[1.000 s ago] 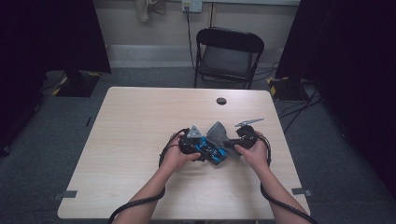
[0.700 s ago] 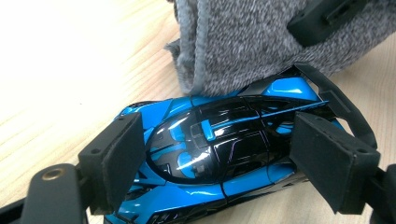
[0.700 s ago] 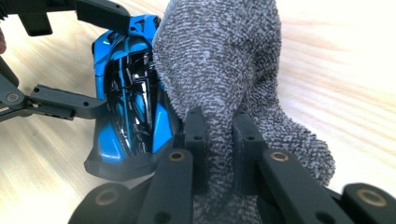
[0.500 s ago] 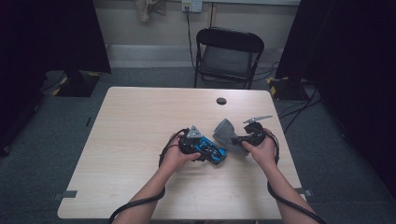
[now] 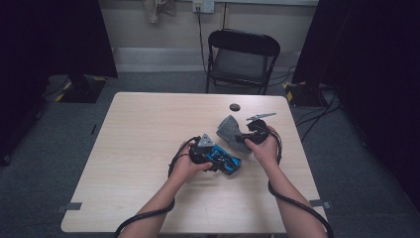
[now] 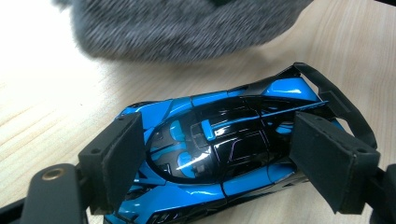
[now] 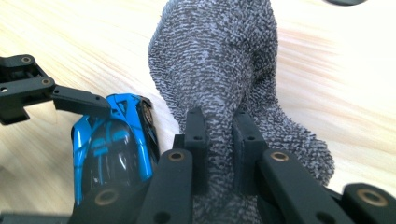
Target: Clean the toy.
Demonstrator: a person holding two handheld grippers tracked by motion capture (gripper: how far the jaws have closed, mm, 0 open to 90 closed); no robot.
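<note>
1. The left gripper [image 5: 218, 159] has its jaws pressed on the sides of a glossy blue and black toy race car [image 6: 219, 158], which rests on the pale wooden table [image 5: 143, 134].
2. Just beyond, the right gripper [image 7: 219, 154] pinches a fuzzy grey knitted sock [image 7: 224, 70], near the car.
3. Farther off lies a small black round disc [image 5: 234, 106].

light: dim room, bright tabletop; glare: car roof [image 6: 205, 154]; blur: sock [image 6: 182, 23]

blk folding chair [image 5: 242, 62], sm dark disc [image 5: 234, 106], table [image 5: 143, 129]
</note>
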